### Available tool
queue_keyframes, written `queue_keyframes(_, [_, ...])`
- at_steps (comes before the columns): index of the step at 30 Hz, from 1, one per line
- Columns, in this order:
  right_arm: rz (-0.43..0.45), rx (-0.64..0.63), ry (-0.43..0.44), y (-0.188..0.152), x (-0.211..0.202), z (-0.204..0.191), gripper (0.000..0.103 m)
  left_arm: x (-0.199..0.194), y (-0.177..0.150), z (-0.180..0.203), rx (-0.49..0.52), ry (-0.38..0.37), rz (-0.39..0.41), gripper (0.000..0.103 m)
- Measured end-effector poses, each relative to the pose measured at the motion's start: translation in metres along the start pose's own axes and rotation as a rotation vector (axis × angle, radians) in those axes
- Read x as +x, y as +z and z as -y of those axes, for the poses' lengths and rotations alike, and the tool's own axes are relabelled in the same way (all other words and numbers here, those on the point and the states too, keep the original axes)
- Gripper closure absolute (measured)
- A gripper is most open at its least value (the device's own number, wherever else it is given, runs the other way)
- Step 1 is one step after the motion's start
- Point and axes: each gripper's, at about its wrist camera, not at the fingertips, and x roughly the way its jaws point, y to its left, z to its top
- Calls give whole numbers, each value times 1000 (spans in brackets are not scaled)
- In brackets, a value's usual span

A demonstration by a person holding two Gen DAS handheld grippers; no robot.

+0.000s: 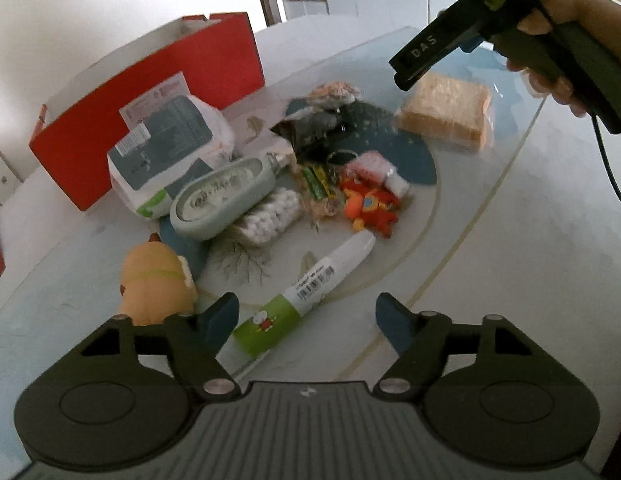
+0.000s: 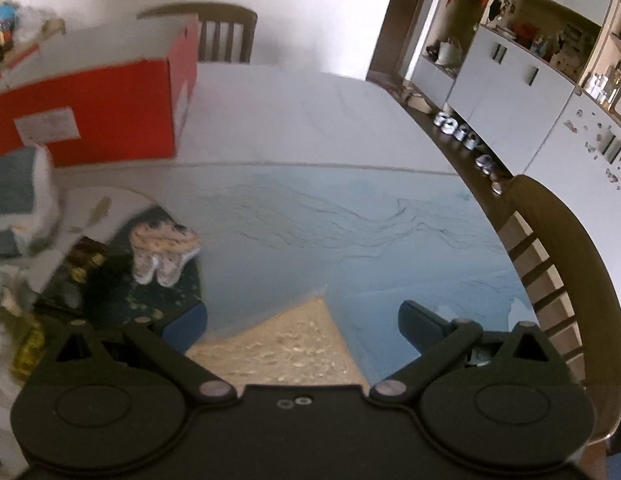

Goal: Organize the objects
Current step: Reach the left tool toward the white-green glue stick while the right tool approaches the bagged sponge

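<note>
Honestly, my left gripper, jaws spread around the green-and-white plastic tube at bottom centre, might skid it; right gripper gapes over the clear-wrapped tan cracker pack.

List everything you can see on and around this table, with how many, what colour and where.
Box: one, red, open top, far left of the table.
Pouch: one, white and grey, in front of the box.
Flat case: one, pale green, leaning on the pouch.
Pill blister: one, white, beside the case.
Tube: one, white and green, between the left gripper's open fingers, untouched.
Plush toy: one, tan, near left.
Red toy: one, red-orange, centre.
Dark wrappers: several, centre back.
Cracker pack: one, beige, far right.
Chairs: two, brown.
Left gripper: open.
Right gripper: open above the cracker pack.
Hand: one, holding the right gripper.
</note>
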Motion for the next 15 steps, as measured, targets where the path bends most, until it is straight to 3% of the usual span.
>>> queue_keyframes(8, [15, -75, -10, -14, -2, 0, 1, 0, 3, -3, -46, -29, -55, 35])
queue_keyframes(15, [35, -173, 47, -40, -20, 16, 1, -4, -1, 9, -73, -132, -119, 35])
